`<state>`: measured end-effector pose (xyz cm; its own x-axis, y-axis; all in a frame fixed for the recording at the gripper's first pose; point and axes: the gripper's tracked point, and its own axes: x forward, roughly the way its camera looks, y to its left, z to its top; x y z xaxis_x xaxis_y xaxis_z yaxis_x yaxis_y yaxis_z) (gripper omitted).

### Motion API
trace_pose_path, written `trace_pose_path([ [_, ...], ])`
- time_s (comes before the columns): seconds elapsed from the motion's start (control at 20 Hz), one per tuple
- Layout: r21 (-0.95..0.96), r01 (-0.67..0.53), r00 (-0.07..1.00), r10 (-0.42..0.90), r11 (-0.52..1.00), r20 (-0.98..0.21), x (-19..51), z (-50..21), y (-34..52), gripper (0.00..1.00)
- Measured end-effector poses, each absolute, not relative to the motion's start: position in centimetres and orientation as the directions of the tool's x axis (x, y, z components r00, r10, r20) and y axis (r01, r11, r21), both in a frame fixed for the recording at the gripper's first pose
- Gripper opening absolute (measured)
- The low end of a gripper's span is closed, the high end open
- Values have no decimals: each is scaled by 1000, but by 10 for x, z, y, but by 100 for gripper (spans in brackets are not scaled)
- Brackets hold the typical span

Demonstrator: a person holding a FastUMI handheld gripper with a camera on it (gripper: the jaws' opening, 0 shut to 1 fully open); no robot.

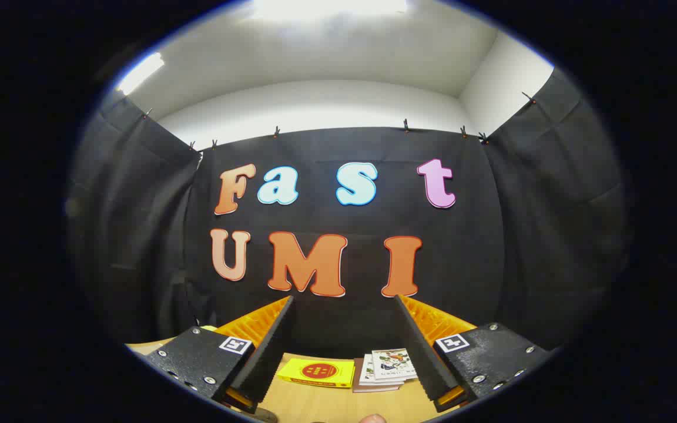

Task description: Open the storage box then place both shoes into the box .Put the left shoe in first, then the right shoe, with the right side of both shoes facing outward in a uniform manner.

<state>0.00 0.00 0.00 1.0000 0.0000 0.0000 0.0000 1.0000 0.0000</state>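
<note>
- Fingers of the one gripper (344, 343) are standing wide apart at the near end, two of them, rising and leaning away from each other, and nothing is sitting between them or touching either one.
- Wooden table (338, 405) is running under the fingers; a small rounded bit of what may be a fingertip (372, 419) is showing at its nearest edge, too little to be sure.
- One yellow booklet (317, 372) with a red round mark is lying flat on the table, just ahead of the fingers and closer to the left one.
- One small stack of illustrated booklets (386, 368) is lying just beside the yellow one, closer to the right finger; the number in the stack cannot be counted, though at least three edges are showing.
- Black cloth wall (344, 153) is hanging beyond the table, held up by several small clips (406, 124) along its top edge.
- Two bright ceiling lights (327, 7) are glowing above the pale upper wall (315, 106).
- Storage box and shoes: their place cannot be told from this view.
</note>
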Motion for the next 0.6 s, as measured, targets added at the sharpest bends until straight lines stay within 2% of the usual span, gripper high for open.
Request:
trace_pose_path([
  [0.35,-27,-62,998,63,998,16,-2,18,27,98],
  [0.6,0,-53,998,53,999,33,-2,24,23,98],
])
